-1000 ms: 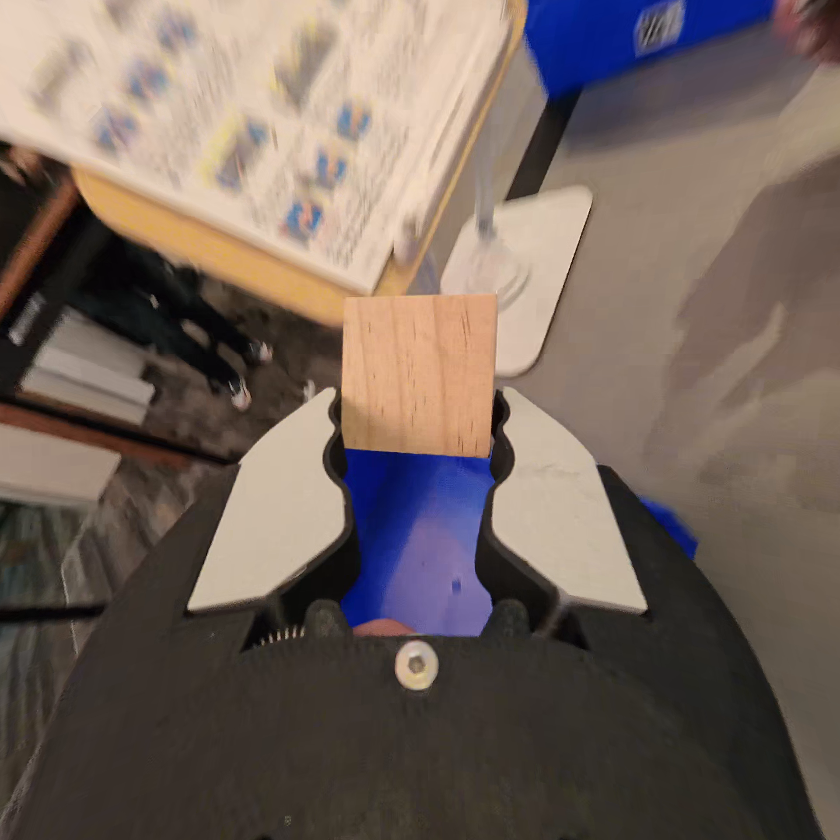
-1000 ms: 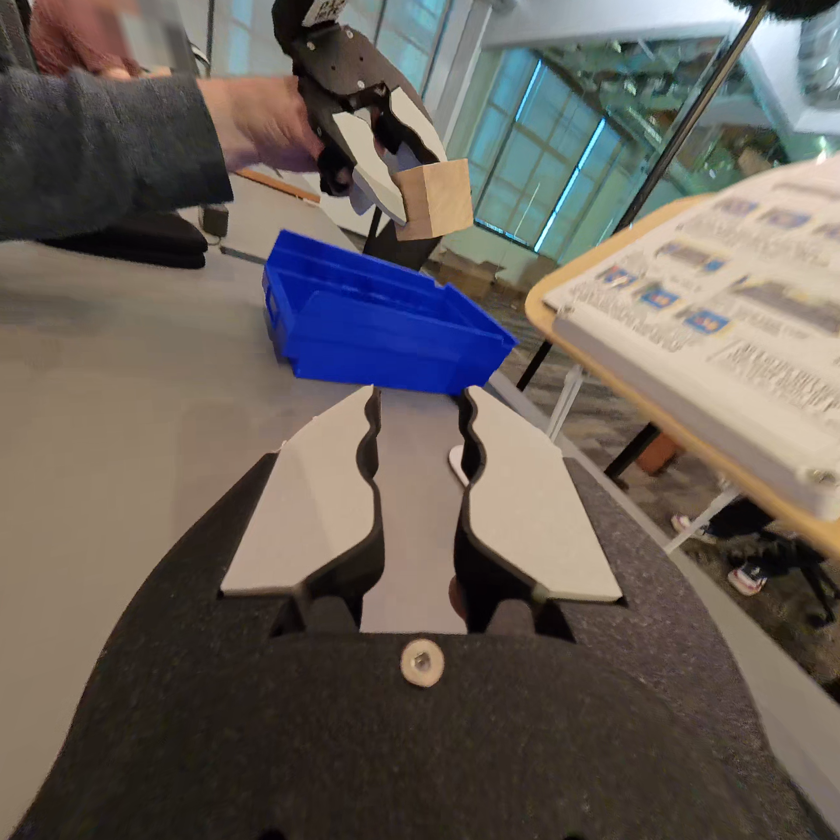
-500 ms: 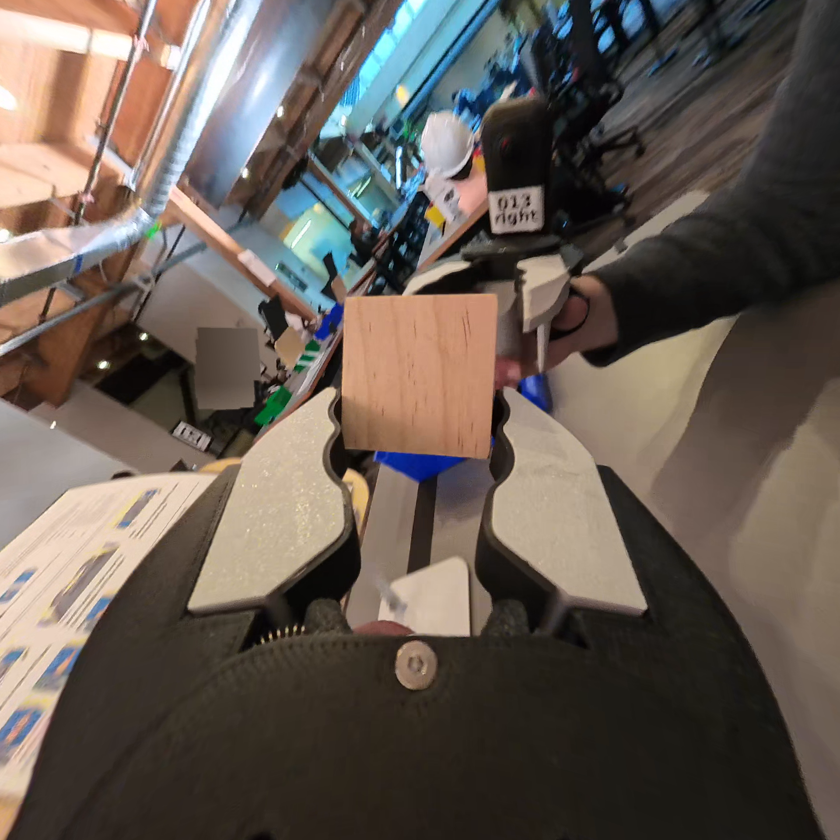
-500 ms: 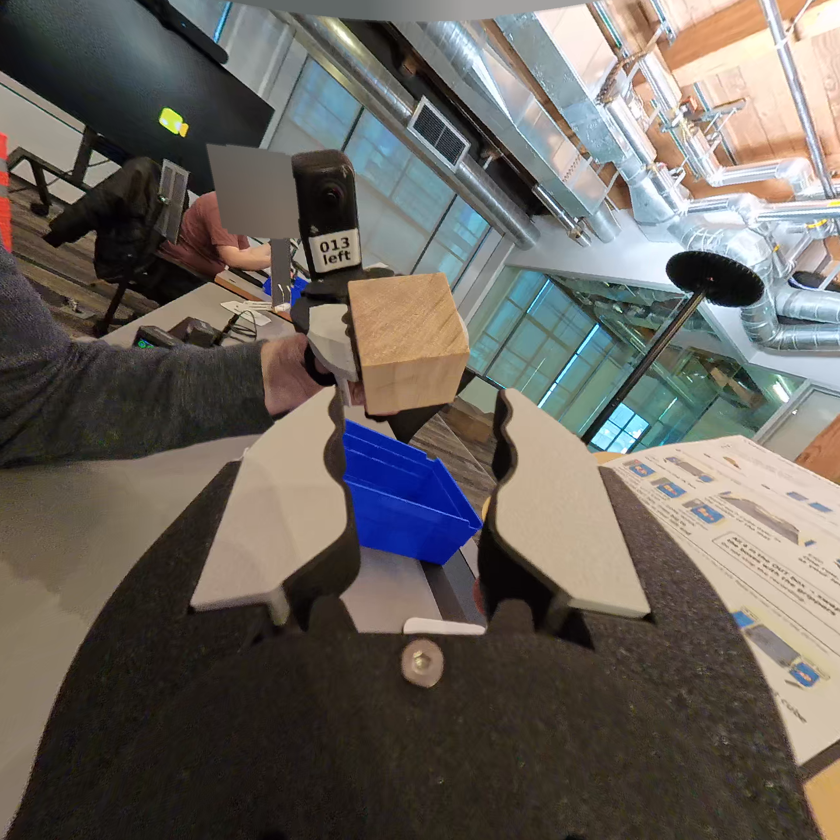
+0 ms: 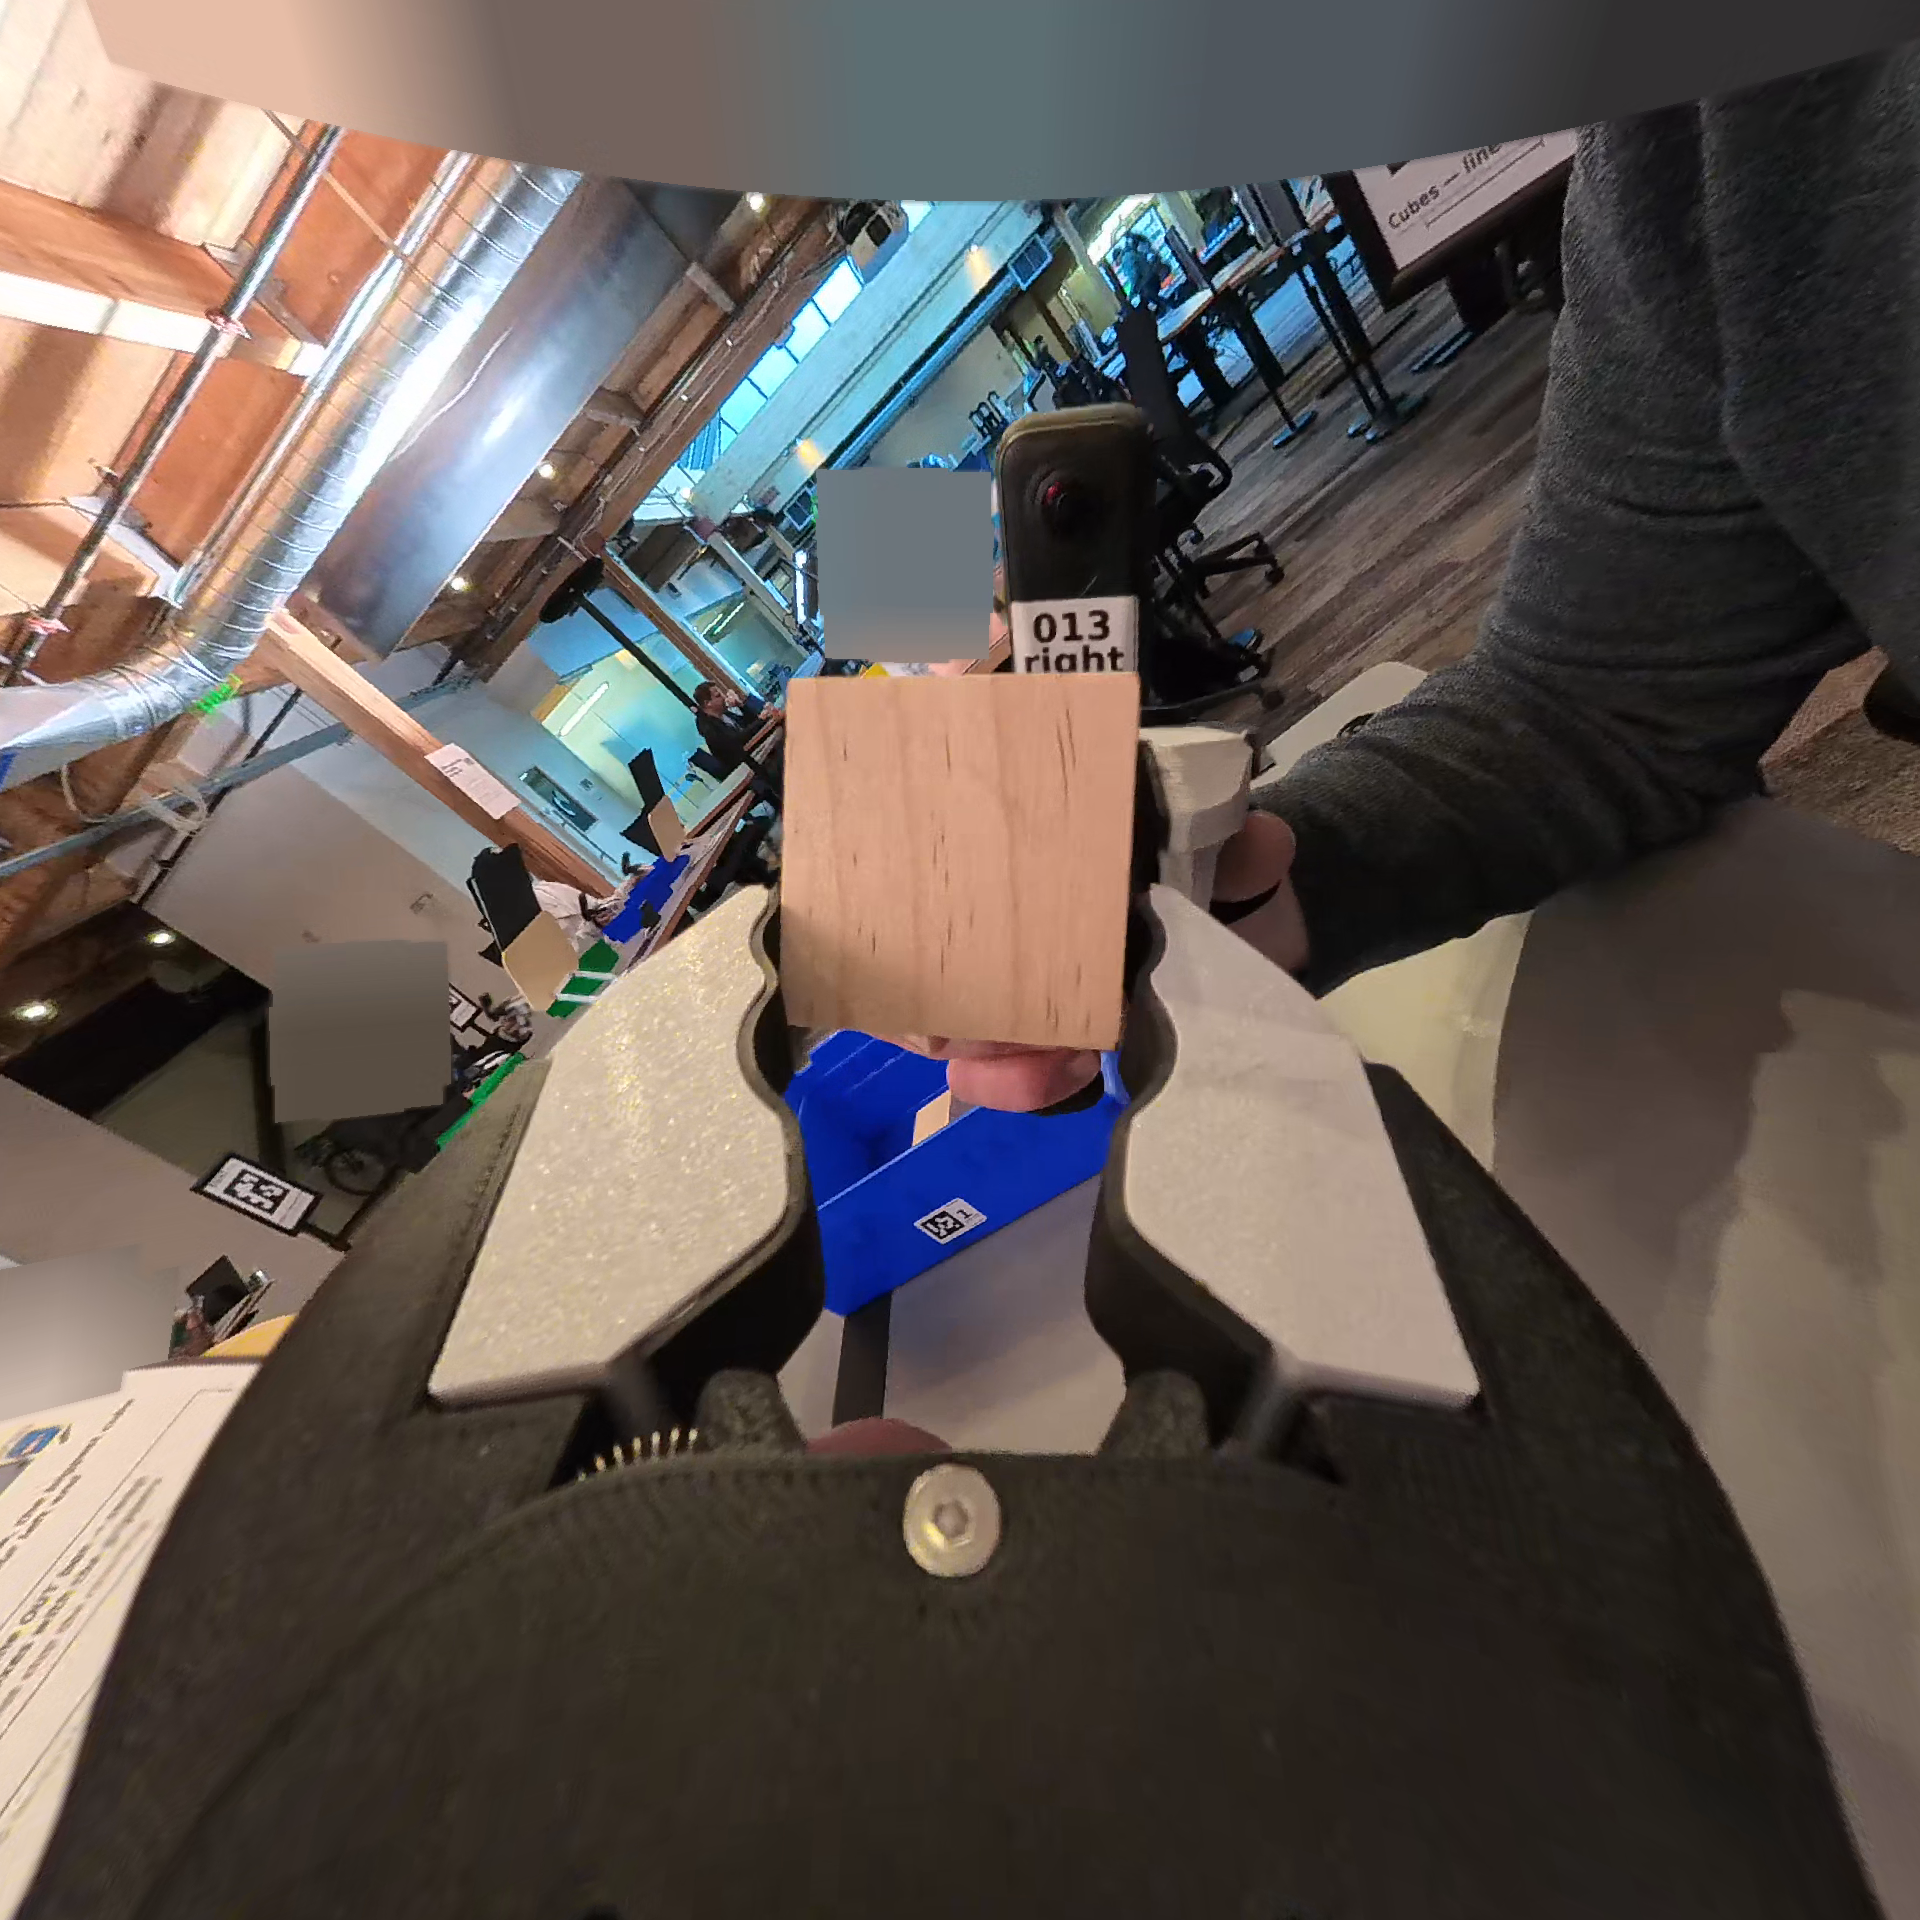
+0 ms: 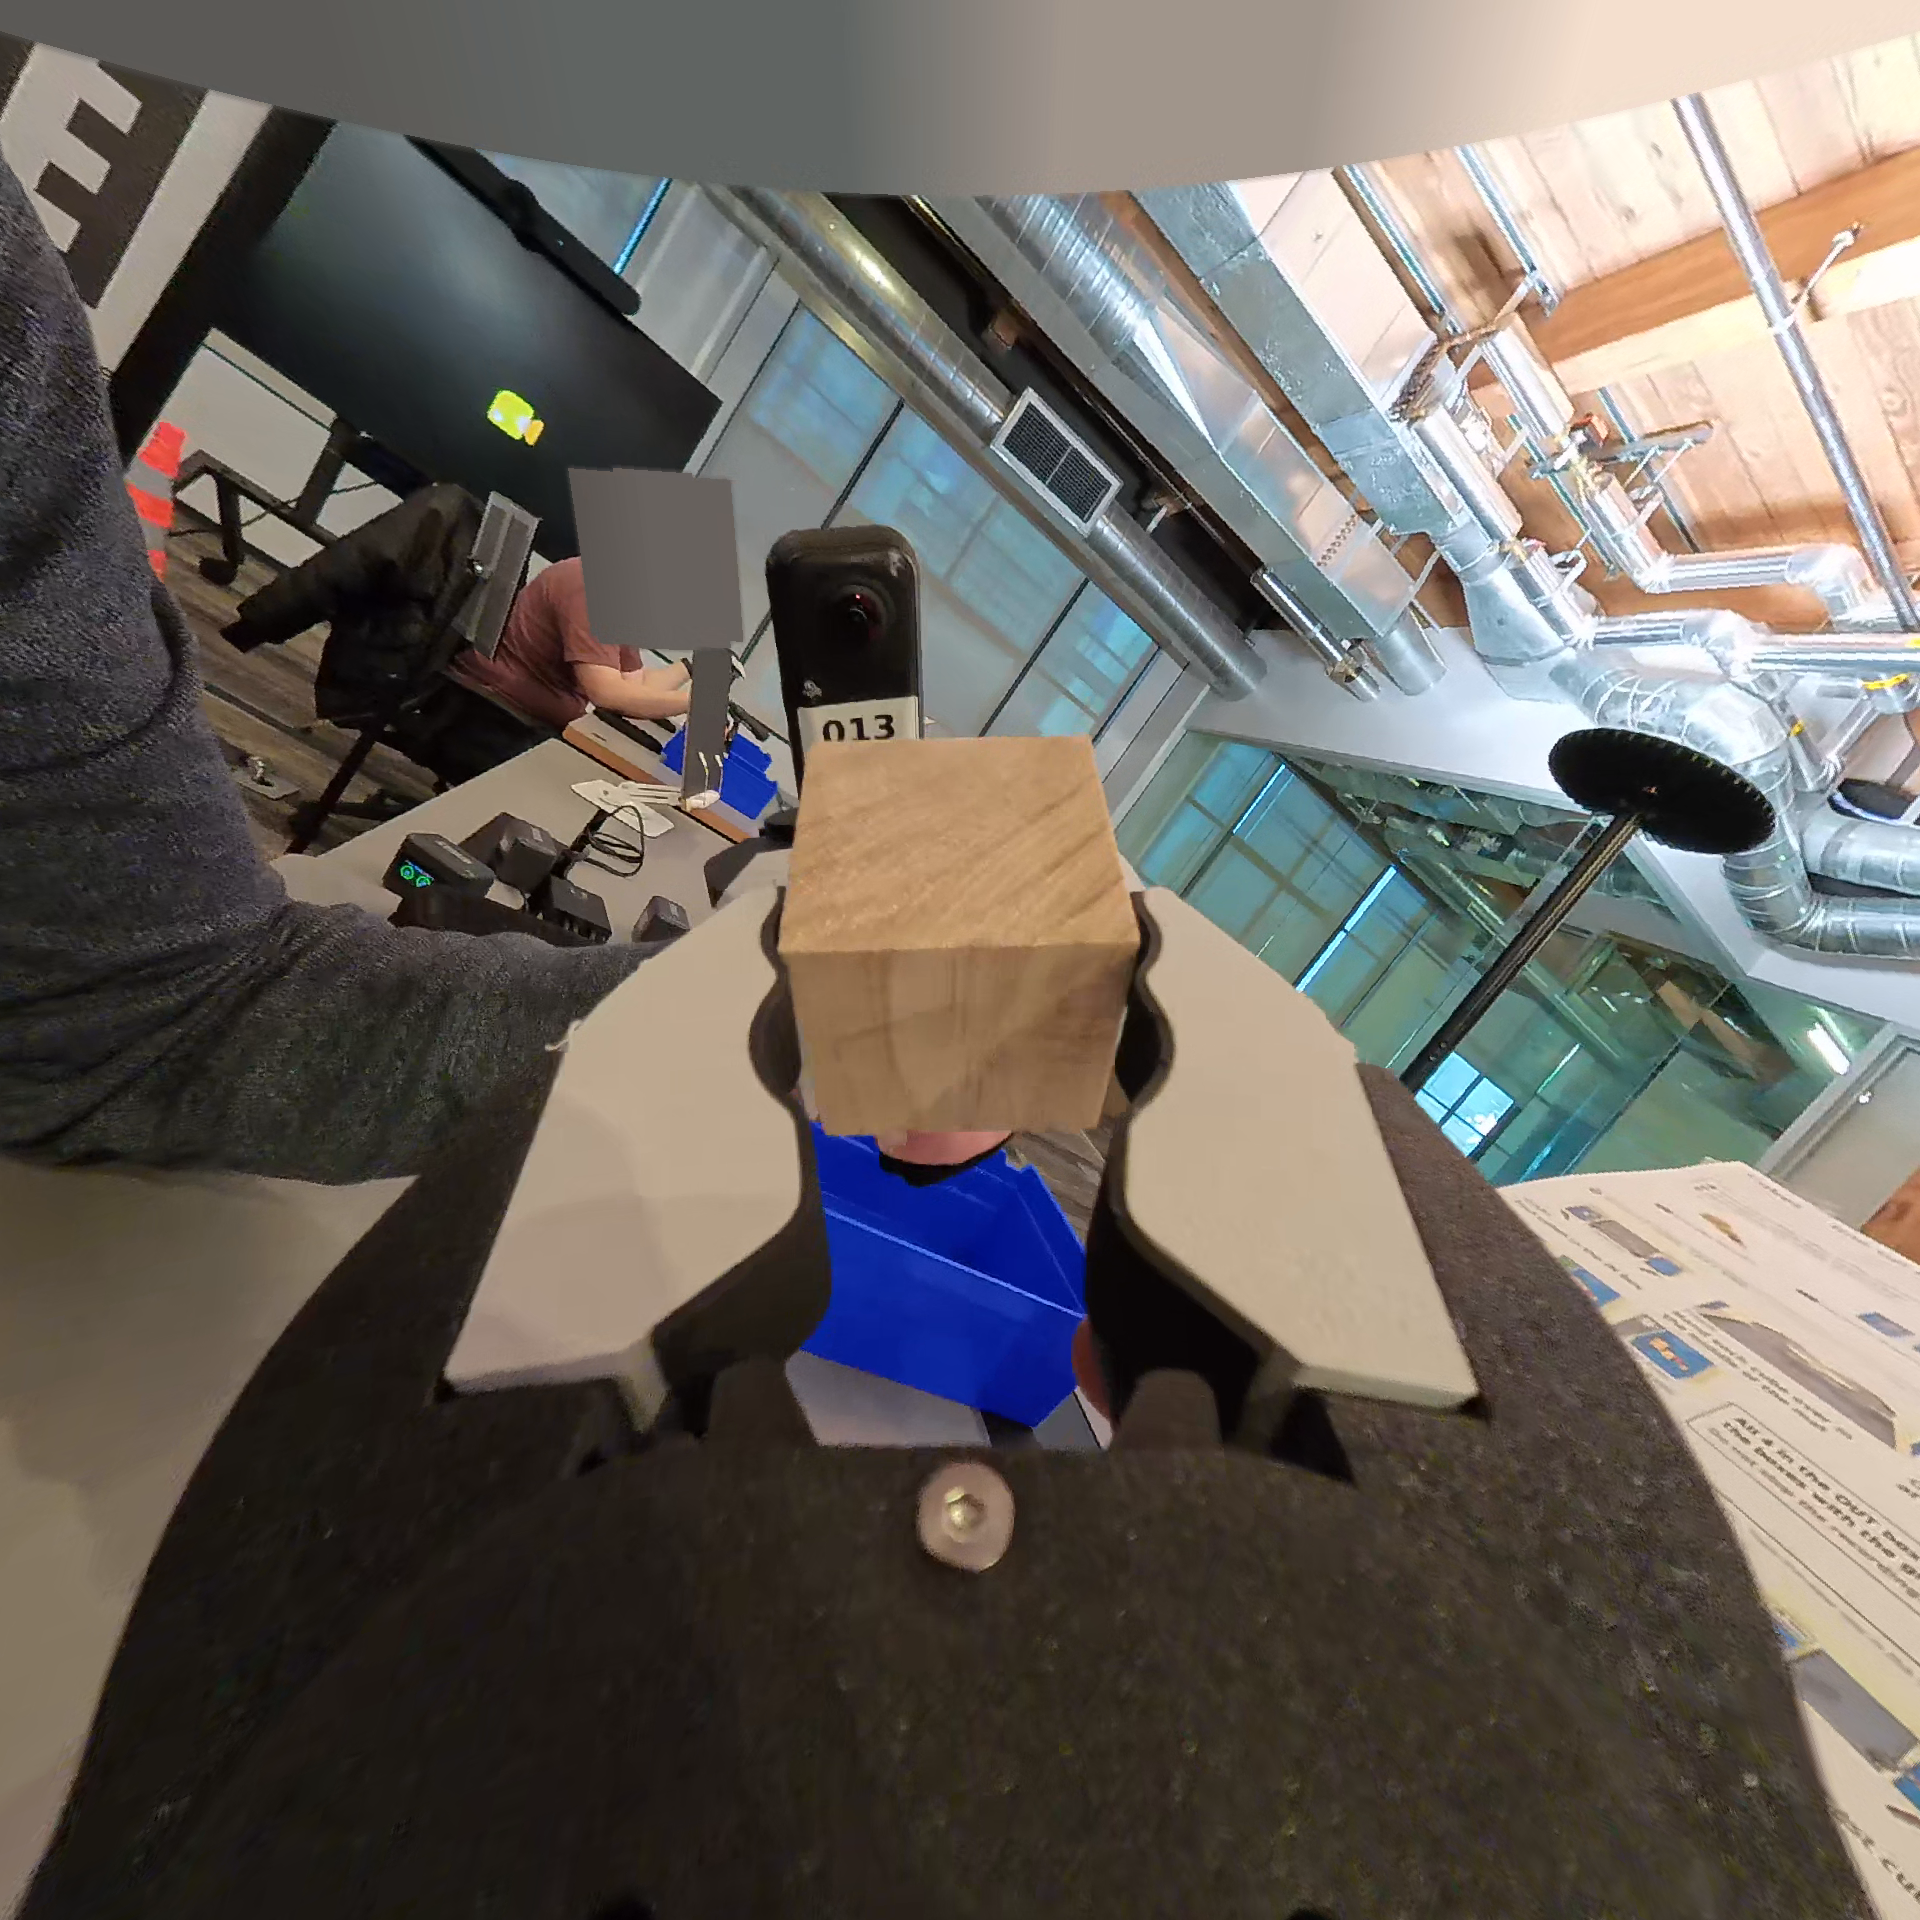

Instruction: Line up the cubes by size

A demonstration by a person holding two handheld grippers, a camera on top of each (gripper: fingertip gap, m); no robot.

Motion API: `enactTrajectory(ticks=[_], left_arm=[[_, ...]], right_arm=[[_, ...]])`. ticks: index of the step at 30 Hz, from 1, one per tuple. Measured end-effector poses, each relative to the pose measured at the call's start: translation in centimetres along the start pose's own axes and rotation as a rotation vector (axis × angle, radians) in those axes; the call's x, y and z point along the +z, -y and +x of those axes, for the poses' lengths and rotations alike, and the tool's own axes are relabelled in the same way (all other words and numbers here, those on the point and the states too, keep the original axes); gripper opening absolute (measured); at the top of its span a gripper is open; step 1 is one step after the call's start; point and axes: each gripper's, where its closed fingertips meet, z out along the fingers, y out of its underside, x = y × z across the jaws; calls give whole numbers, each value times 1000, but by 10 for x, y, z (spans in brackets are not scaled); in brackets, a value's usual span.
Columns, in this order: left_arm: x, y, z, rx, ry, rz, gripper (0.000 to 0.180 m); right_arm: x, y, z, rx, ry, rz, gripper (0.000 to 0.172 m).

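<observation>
Both grippers have swung up off the bench to meet on one cube.

Below them sits the grey bench point(image 6: 156, 1299) with a blue bin point(image 6: 935, 1299). Left gripper point(image 5: 951, 914) has its fingers pressed on the wooden cube point(image 5: 951, 862), held in the air; the right gripper point(image 6: 956, 997) faces it, its own fingers closed against the same cube's sides.

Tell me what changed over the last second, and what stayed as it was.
The two grippers swung up from the table to face each other. The right gripper, bare a second ago, opened wider and closed in around the wooden cube. The left gripper kept its grip on that cube throughout. The blue bin stayed on the table.
</observation>
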Motion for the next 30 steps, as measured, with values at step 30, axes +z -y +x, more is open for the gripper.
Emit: enactTrajectory(ticks=[30], left_arm=[[-31, -5, -30, 0, 133, -96, 46]], right_arm=[[-144, -16, 111, -195, -151, -580, 58]])
